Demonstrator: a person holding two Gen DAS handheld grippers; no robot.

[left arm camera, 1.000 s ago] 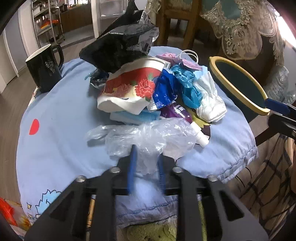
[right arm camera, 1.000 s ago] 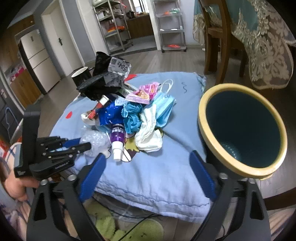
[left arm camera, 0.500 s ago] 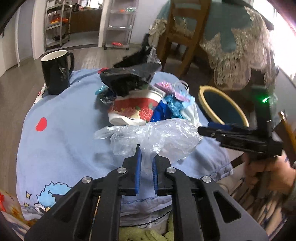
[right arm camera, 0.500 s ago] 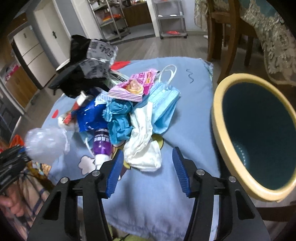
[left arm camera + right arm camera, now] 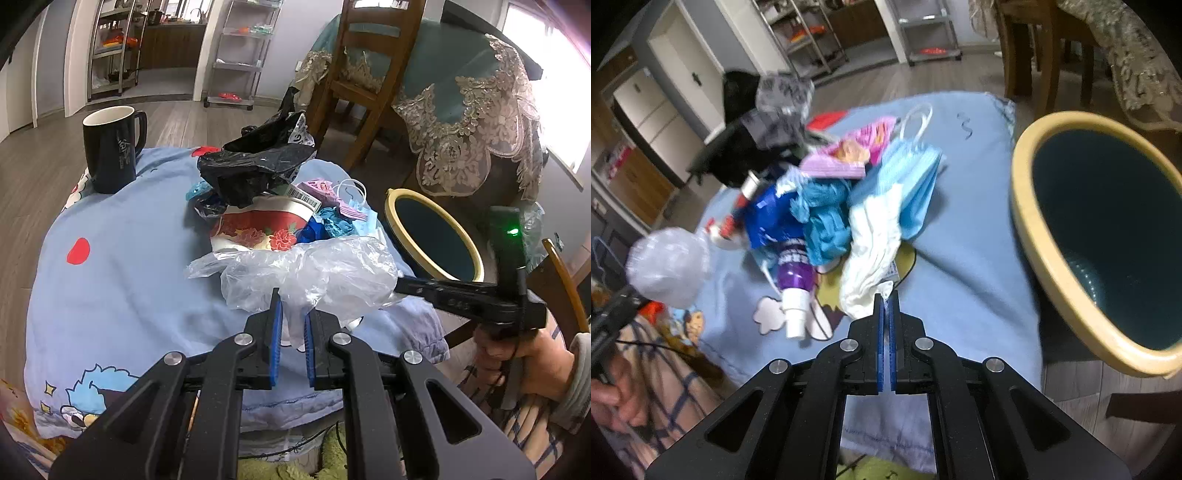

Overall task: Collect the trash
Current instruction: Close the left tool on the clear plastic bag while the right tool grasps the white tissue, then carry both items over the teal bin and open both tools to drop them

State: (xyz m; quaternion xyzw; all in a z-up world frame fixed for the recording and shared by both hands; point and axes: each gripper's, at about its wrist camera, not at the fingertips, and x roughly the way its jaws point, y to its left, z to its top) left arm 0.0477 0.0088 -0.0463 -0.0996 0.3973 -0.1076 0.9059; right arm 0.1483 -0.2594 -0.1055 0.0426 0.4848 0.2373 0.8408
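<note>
My left gripper (image 5: 293, 314) is shut on a crumpled clear plastic bag (image 5: 314, 273), held just above the blue cloth; the same bag (image 5: 666, 266) shows at the left of the right wrist view. My right gripper (image 5: 885, 299) is shut, its tips pinching the near corner of a white crumpled mask (image 5: 873, 251). The mask lies at the front of a trash pile with a purple bottle (image 5: 794, 269), blue masks (image 5: 916, 184), a pink mask (image 5: 849, 151), a black bag (image 5: 255, 166) and a floral paper cup (image 5: 258, 225). A yellow-rimmed bin (image 5: 1034, 236) stands open at the right.
A black mug (image 5: 110, 147) stands on the blue cloth-covered table (image 5: 110, 277) at the far left. A wooden chair (image 5: 365, 74) and a lace-draped table (image 5: 461, 129) stand behind. A person's hand (image 5: 524, 350) holds the right gripper beside the bin.
The right jaws went from wide open to shut on the white mask's corner, moving down to the pile. The left gripper lifted the clear bag off the cloth.
</note>
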